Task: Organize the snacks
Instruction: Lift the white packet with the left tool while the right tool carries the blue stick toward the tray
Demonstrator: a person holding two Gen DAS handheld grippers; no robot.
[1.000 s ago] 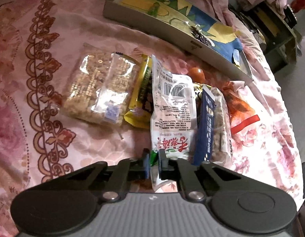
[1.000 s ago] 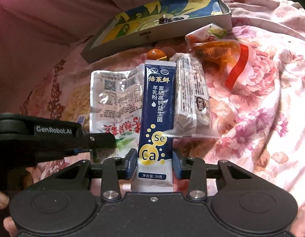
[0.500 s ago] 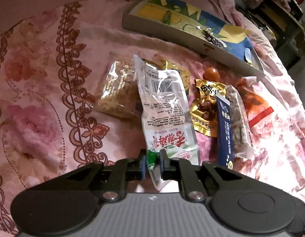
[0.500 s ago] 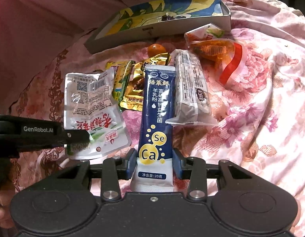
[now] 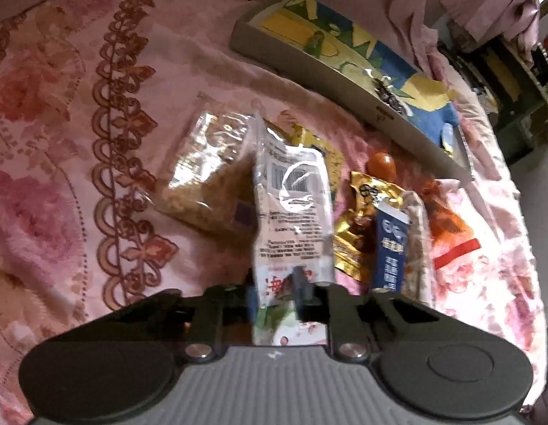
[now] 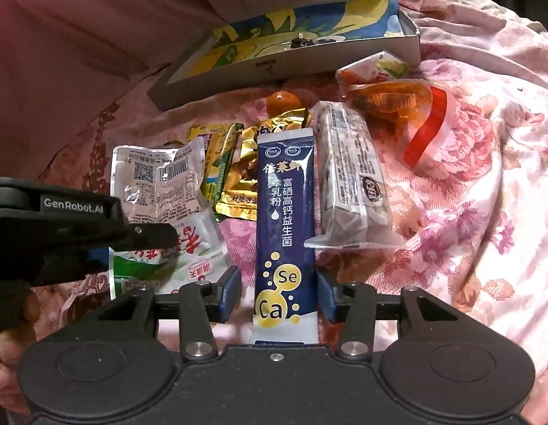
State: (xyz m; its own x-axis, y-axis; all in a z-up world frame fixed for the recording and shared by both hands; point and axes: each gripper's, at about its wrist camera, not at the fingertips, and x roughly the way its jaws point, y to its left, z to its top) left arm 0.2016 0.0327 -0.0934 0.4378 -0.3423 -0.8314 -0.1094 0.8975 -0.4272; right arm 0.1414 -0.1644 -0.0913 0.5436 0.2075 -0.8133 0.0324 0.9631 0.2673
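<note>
Snack packets lie on a pink floral bedspread. My left gripper is partly open around the bottom edge of a clear white packet, which stands between the fingers; it also shows in the right wrist view. My right gripper is open, its fingers apart on either side of a dark blue stick sachet, not pressing it. The sachet also shows in the left wrist view. A long clear-wrapped bar lies right of the sachet.
A shallow grey tray with a blue and yellow picture lies behind the snacks. A gold packet, a yellow-green packet, a small orange fruit, an orange bag and a clear grain bag lie around.
My left gripper has loosened from shut on the white packet to partly open. The right gripper's fingers have spread wider around the blue sachet.
</note>
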